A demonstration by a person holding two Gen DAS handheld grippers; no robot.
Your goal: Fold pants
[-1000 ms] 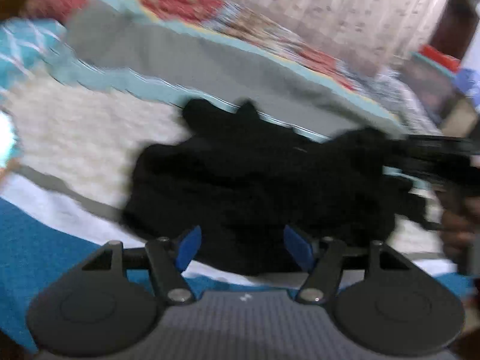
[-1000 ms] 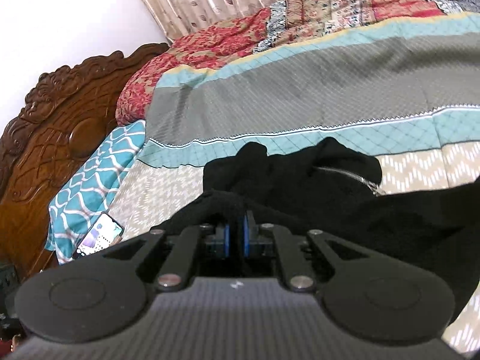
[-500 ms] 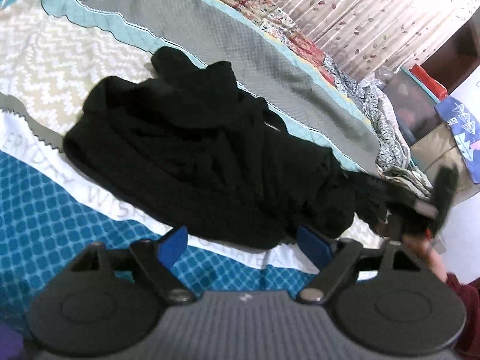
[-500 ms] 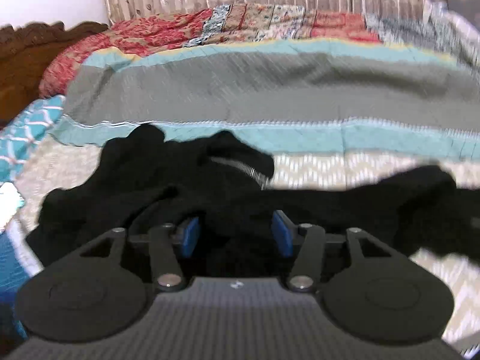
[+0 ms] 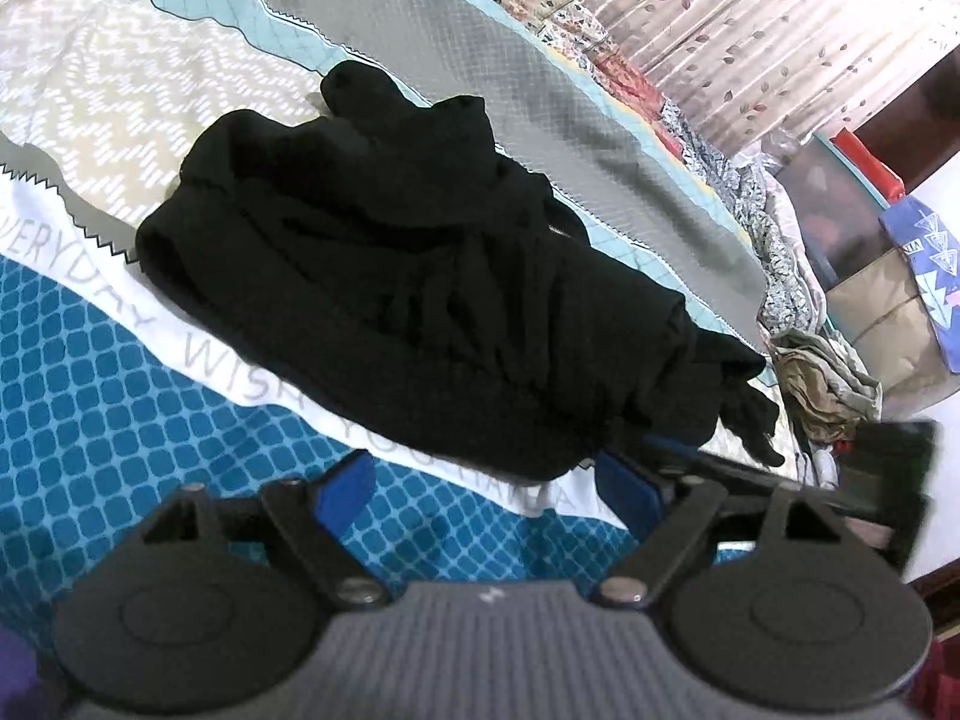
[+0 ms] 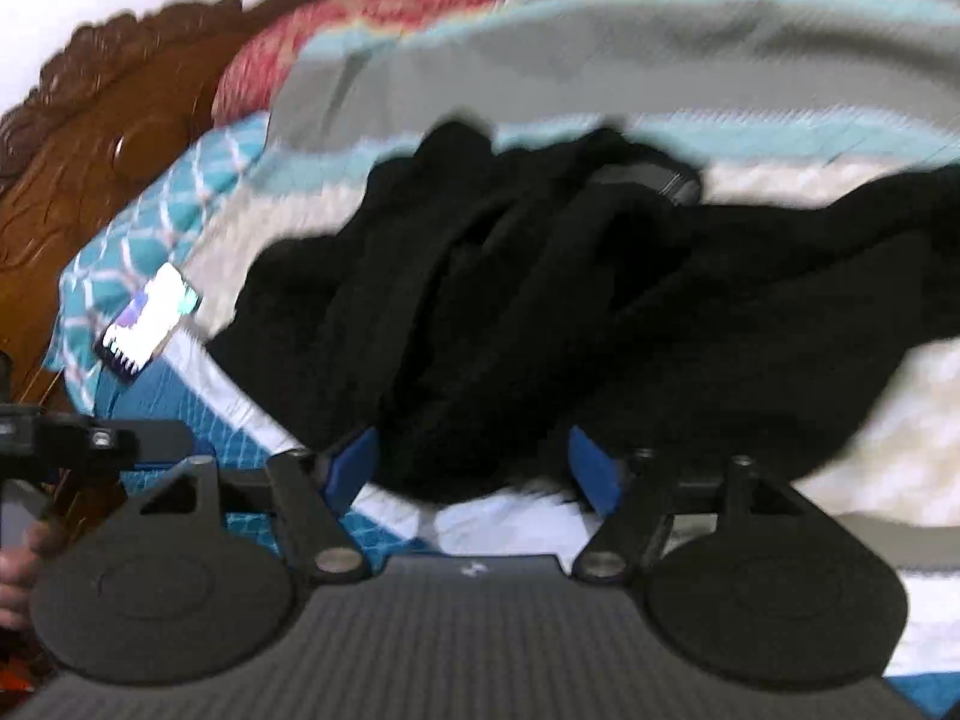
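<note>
The black pants [image 5: 420,276] lie crumpled in a heap on the bedspread [image 5: 90,432], with one leg trailing off to the right [image 6: 840,252]. My left gripper [image 5: 486,486] stands open just short of the heap's near edge, with only bedspread between its blue pads [image 5: 345,483]. My right gripper [image 6: 474,474] is low over the near hem. Its jaws are opening, and a fold of the black cloth lies loose between the pads [image 6: 591,471] without being pressed. The right wrist view is blurred.
A carved wooden headboard [image 6: 90,150] and a teal patterned pillow [image 6: 180,192] are at the left, with a lit phone [image 6: 150,324] on the pillow's edge. Loose clothes [image 5: 822,384] and bags [image 5: 918,264] sit past the bed's right end. A curtain [image 5: 750,18] hangs behind.
My right gripper was shut on the black cloth; it has let go, spread its jaws and sunk toward the bed. My left gripper's jaws widened and its view rolled.
</note>
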